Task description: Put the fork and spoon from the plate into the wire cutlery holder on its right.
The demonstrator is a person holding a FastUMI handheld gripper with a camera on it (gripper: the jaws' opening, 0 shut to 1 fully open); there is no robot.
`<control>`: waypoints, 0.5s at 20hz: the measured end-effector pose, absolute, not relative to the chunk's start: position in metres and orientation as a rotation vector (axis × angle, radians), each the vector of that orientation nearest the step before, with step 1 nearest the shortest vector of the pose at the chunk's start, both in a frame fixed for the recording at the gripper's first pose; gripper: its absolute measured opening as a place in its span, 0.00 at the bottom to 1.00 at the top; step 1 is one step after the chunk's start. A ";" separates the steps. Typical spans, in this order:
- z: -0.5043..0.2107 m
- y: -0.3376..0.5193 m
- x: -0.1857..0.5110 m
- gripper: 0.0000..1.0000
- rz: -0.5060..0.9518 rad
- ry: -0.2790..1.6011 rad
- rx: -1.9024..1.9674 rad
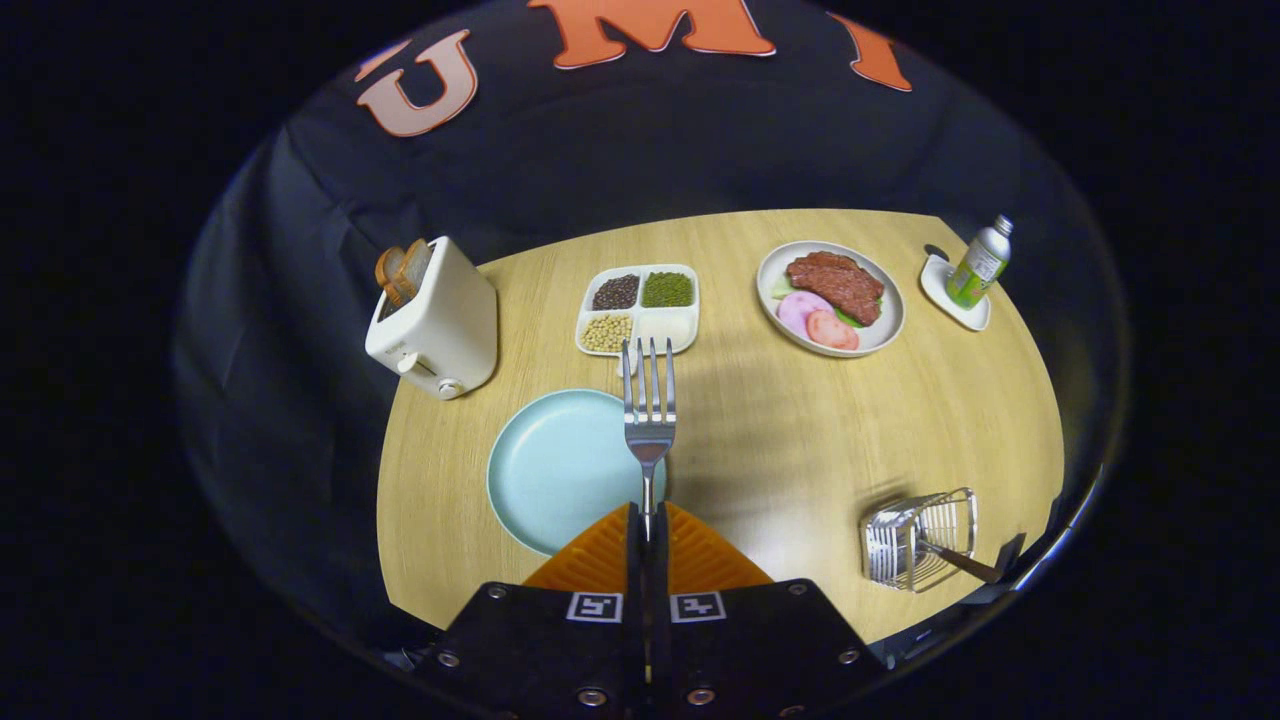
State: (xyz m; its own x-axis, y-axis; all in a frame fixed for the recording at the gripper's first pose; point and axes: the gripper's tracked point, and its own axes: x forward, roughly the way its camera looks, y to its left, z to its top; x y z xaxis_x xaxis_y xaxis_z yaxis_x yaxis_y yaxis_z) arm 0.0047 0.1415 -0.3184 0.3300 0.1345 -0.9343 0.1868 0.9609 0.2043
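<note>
My gripper is shut on the handle of a silver fork, whose tines point forward, away from me, well above the table. Below and to the left of the fingers lies the pale blue plate, with nothing lying on its visible surface. The wire cutlery holder stands to the right of the fingers near the table's front right edge. A dark-handled utensil sticks out of the holder toward the right.
On the wooden table a white toaster with bread stands at the left. A four-part dish of beans and grains lies beyond the fork. Farther right are a plate of meat and a small bottle on a white coaster.
</note>
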 end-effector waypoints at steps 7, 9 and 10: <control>-0.304 0.047 -0.042 0.03 -0.109 1.237 0.332; -0.303 0.030 -0.052 0.03 -0.114 1.246 0.332; -0.302 0.021 -0.056 0.03 -0.113 1.247 0.324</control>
State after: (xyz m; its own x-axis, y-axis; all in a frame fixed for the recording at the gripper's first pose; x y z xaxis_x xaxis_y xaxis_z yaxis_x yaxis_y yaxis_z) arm -0.0562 0.0211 -0.3019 0.3191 0.0917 -0.9433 0.2592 0.9489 0.1799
